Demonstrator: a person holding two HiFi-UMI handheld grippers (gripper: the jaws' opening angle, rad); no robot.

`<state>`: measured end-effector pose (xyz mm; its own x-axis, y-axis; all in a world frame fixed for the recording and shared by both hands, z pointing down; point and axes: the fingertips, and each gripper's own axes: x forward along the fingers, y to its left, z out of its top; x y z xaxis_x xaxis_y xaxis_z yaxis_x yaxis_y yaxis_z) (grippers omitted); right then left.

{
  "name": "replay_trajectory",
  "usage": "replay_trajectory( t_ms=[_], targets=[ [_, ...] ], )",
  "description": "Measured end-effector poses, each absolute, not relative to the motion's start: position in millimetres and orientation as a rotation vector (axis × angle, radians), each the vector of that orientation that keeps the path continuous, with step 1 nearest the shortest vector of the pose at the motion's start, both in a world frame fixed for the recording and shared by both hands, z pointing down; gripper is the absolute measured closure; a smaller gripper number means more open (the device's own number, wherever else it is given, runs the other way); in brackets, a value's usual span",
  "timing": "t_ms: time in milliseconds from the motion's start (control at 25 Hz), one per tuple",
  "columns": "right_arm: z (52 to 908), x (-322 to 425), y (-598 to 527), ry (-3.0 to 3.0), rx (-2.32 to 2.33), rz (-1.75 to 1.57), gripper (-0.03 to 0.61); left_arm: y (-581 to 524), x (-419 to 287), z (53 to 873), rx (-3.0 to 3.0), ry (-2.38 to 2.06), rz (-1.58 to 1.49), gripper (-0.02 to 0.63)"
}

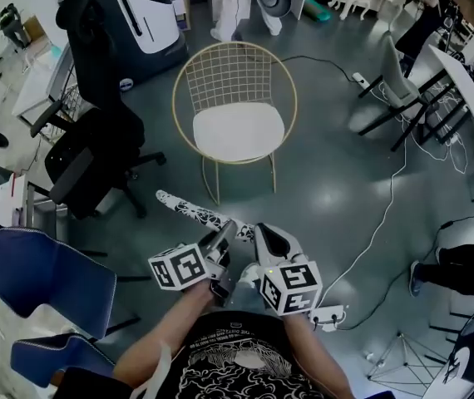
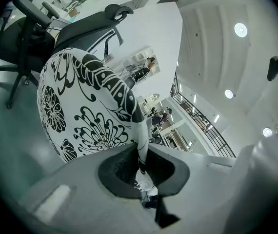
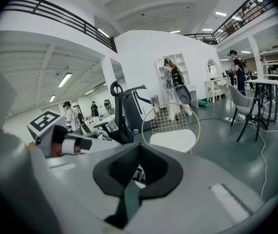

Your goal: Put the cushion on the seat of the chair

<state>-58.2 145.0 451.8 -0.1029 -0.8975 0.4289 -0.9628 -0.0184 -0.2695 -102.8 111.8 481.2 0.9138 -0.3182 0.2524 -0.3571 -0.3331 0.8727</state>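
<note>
Left gripper (image 1: pixel 223 241): jaws nearly together, clamped on the near rim of the cushion (image 1: pixel 199 214); the patterned fabric runs straight in between the pads.
Right gripper (image 1: pixel 264 238): jaws equally narrow. I see a scrap of the same black-and-white fabric pinched between them, so I read it as gripping that rim too, just beside the left gripper.
Cushion location: in the air, ahead of both grippers and reaching off to the left gripper's left side; not on any surface.
Cushion attitude: it stands on edge. From above I see only a thin strip, while the left gripper view shows the broad flowered face to the left of its jaws.
Long axis: runs from the jaws forward and to the left, far end free.
Reason for grip: two pinches close together on one rim let a soft pad be carried without folding, in my judgement.
Chair (image 1: pixel 235 110): directly ahead of the grippers, well apart; its white seat (image 1: pixel 239 131) is bare.
Requirement for next move: I judge the cushion must be turned flat and its free end swung toward the seat.
</note>
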Motion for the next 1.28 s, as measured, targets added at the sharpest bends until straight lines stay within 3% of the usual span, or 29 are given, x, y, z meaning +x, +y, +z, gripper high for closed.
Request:
replay_trajectory(
  t_ms=[1280],
  targets=[
    [461, 39, 56, -2.152, 1.949, 0.801, 0.580, 19, -11, 488, 1.931, -0.551, 0.033, 0.606]
  ],
)
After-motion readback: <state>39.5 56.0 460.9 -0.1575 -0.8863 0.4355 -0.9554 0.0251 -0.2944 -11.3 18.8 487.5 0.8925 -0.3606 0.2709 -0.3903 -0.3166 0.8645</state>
